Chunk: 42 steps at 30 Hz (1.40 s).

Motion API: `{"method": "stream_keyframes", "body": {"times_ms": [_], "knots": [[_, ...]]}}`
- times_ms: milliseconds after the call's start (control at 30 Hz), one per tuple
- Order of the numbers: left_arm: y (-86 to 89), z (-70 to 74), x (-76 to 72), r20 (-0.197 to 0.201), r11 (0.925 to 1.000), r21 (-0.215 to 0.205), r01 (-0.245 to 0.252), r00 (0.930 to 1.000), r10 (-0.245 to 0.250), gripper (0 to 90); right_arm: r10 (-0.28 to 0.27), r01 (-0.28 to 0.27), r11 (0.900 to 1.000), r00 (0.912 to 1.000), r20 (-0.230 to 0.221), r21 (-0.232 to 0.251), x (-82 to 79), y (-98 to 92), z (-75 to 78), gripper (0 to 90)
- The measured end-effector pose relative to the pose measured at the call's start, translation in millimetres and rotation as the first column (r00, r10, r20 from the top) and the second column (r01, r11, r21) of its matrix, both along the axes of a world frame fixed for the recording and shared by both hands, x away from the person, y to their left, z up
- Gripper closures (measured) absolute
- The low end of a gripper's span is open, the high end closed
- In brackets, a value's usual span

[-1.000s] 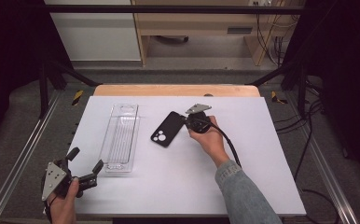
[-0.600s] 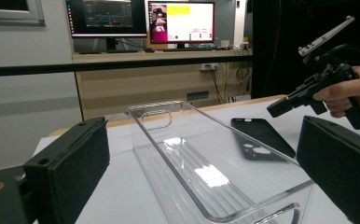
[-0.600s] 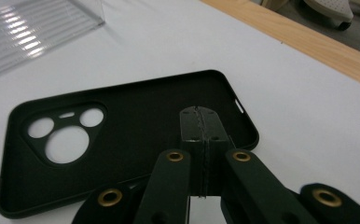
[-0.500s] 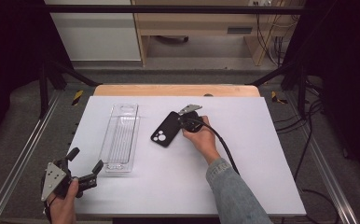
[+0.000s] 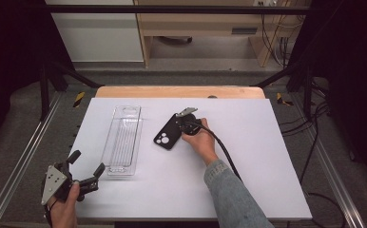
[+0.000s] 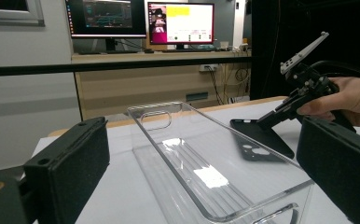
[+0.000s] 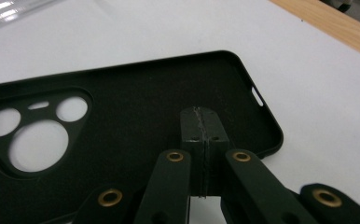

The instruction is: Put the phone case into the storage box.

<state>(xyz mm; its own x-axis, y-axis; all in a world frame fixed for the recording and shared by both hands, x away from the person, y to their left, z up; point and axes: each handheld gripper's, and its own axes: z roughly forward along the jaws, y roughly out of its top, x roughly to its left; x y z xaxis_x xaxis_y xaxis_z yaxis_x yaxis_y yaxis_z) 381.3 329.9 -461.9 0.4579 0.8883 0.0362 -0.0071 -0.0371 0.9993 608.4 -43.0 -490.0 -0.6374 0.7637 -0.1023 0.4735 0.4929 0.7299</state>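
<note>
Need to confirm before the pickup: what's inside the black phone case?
The black phone case lies hollow side up with the right tool's shut tips over it; tips hide the spot beneath.

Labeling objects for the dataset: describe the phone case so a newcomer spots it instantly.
On the white table, look just right of the clear tray. The phone case lies flat there, open side up, under the right gripper. It is the only black, opaque item, with round camera cutouts at one end.
</note>
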Motion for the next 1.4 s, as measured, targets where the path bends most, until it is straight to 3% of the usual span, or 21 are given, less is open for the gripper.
{"method": "stream_keyframes", "body": {"times_ms": [267,733,967,1400], "knots": [[-0.3,0.1,0.0,0.000,1.0000,0.000,-0.001,1.0000,0.001,2.0,0.008,-0.009,0.999,0.9996,-0.028,-0.038,-0.8,-1.2,0.8,90.0],[0.5,0.2,-0.3,0.000,1.0000,0.000,-0.005,1.0000,0.005,2.0,0.028,-0.039,0.995,0.9922,-0.121,-0.090,-9.6,-5.0,9.8,90.0],[0.1,0.0,0.0,-0.003,1.0000,0.002,-0.005,1.0000,0.005,2.0,0.050,-0.066,0.992,0.9875,-0.150,-0.107,-26.0,-7.7,12.8,90.0],[-0.6,-0.1,0.0,-0.004,1.0000,0.007,-0.003,1.0000,0.003,2.0,0.090,-0.104,0.992,0.9799,-0.178,-0.068,-60.7,-25.6,14.1,90.0]]}}
